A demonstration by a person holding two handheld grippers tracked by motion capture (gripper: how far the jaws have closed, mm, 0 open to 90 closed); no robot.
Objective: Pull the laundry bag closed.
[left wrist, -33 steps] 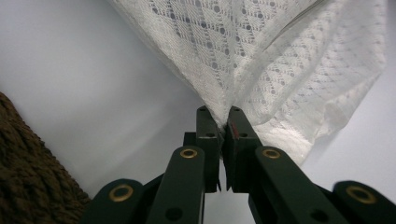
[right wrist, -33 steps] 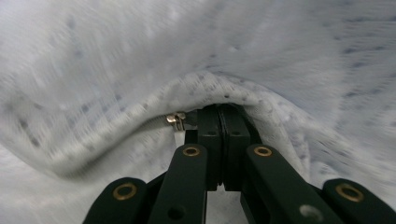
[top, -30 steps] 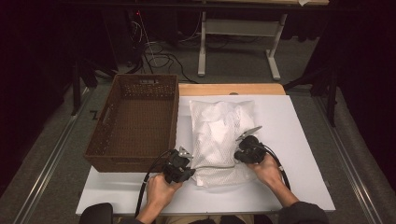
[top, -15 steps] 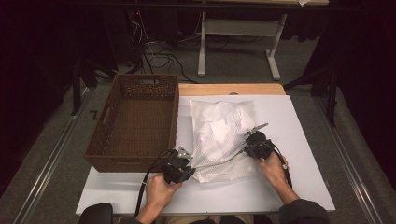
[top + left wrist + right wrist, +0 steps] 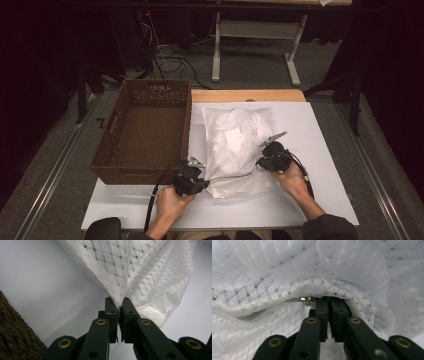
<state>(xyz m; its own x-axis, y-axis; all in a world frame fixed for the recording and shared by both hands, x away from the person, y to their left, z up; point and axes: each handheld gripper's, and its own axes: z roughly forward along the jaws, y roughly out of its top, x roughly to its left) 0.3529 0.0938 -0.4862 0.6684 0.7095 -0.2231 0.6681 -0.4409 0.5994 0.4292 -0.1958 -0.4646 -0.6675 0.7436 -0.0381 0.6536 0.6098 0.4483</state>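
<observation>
A white mesh laundry bag lies on the white table, right of a brown wicker basket. My left gripper is at the bag's near left corner. In the left gripper view the left gripper is shut on a pinch of the bag. My right gripper is at the bag's right edge. Its jaws have just been opening a little, and the bag's hem still lies across the right gripper's tips. A metal zip pull shows just left of them. The bag's near edge runs taut between both grippers.
The empty basket takes up the table's left side, with its weave close beside my left gripper. A wooden strip runs along the table's far edge. A desk frame and cables stand on the floor behind.
The right gripper has shifted a little to the right with the bag's edge, stretching the near hem into a taut line. The left gripper has stayed put.
</observation>
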